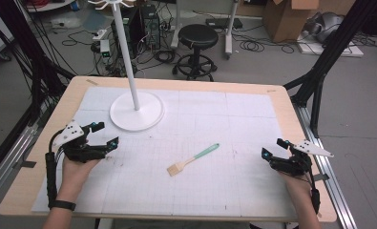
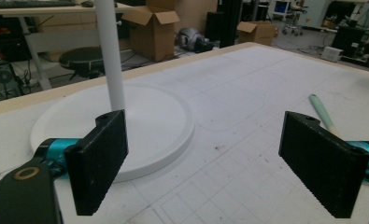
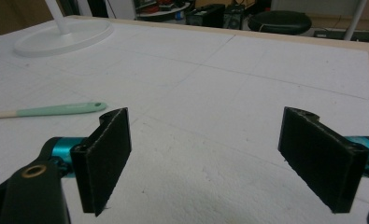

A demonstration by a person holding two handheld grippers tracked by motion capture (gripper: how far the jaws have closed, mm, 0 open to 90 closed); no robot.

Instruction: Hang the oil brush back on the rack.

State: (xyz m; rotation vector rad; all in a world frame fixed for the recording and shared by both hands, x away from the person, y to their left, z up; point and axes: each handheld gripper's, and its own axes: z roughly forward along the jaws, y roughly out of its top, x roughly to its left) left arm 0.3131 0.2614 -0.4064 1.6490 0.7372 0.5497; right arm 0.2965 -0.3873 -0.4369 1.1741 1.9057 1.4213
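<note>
Wide-spread right claw hovers over mat, brush lying left.

Both hands rest low and well apart, the left gripper and right gripper with jaws spread wide.

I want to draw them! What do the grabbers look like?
Each gripper, left and right, is black with two flat black fingers on teal mounts, a grey three-cornered plate on top, and black cables. A black wristband sits on the left wrist.

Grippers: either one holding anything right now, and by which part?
Nothing held. Left gripper and right gripper are both open and empty; the brush lies on the mat between them, untouched.
</note>
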